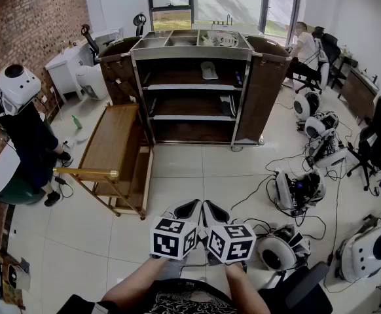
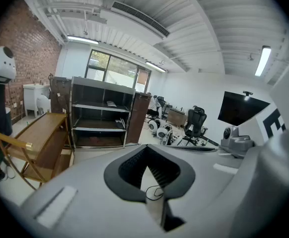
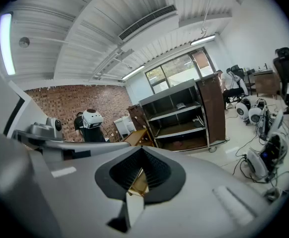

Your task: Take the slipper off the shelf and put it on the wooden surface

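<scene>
Left hand-held gripper (image 1: 188,209), right hand-held gripper (image 1: 213,210) — jaws pressed together, empty; slipper (image 1: 209,70) tiny on far shelf (image 1: 190,87).

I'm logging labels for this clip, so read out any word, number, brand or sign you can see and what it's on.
None: no text can be read in any view.
The left gripper and right gripper carry only black-and-white square marker patterns, no letters.
The dark metal shelf cart and light wooden trolley show no visible label.
</scene>
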### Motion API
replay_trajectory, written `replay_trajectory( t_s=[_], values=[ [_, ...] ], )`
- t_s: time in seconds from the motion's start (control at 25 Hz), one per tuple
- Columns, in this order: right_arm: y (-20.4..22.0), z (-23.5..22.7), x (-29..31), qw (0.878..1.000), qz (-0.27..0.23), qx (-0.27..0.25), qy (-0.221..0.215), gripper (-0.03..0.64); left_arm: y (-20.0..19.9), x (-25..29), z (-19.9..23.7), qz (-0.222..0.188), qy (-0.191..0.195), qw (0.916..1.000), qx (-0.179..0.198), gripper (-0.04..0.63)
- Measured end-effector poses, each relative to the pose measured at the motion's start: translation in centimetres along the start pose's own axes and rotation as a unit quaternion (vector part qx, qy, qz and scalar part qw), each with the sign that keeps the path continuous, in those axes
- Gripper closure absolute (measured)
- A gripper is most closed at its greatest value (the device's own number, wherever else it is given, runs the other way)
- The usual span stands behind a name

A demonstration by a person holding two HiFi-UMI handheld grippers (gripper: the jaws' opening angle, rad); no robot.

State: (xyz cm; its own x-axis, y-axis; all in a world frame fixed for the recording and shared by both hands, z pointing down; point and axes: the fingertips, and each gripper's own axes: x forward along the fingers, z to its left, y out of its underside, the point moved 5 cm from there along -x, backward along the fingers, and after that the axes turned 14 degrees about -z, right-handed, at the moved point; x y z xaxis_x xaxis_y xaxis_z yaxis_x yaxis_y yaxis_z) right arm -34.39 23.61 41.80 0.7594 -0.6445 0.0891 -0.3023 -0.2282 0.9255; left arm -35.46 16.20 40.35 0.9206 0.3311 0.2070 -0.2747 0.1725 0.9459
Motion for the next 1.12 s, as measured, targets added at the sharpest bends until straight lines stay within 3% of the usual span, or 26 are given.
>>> replay_trajectory(
  t_s=[0.36, 1.12],
  values=[
    [-0.8, -2.5, 8.4, 1.0, 0.007, -0.025, 0.006, 0.617, -1.6, 7.0, 5.9, -0.002, -0.005, 0.9999, -0.009, 0.589],
    [-4.9, -4.9, 30.7, 0.997, 0.021, -0.053, 0.05, 0.617, -9.2, 21.6, 22.2, 0.003, 0.039, 0.9988, -0.028, 0.589]
  ],
)
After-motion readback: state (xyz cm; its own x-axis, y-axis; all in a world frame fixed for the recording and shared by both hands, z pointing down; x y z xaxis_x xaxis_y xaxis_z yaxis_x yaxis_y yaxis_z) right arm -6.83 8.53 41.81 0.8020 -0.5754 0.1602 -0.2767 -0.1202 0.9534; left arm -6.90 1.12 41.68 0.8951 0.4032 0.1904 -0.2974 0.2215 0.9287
